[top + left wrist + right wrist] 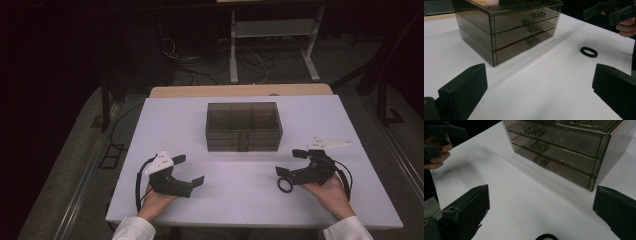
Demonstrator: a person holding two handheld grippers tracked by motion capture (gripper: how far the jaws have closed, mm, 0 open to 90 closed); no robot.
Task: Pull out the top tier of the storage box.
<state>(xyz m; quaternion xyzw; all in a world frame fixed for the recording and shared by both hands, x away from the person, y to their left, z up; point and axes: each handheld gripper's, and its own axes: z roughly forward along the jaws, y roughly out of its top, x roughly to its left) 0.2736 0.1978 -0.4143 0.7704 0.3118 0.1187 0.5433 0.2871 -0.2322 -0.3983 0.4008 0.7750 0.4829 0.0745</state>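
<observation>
A small black ring point(285, 185) is seen lying flat on the white tabletop point(240, 200), just beside the lower jaw of the right tongs point(288, 162) and touched by neither jaw. In the left gripper view the ring point(589, 52) lies alone on the bare surface, well apart from the drawer box; in the right gripper view only its upper arc point(546, 237) is shown at the bottom edge, between the two jaws.

The right tongs are held released, jaws spread wide, with nothing gripped, and are pointed toward the middle of the tabletop. The left tongs point(190, 169) are likewise held released and empty, near the front left of the tabletop, well apart from the ring.

A smoky translucent drawer box point(243, 126) is set at the middle of the tabletop, beyond both tongs. Three shut drawers, each with a small handle, are faced toward the person. Both hands are rested near the front edge, with white sleeves shown.
</observation>
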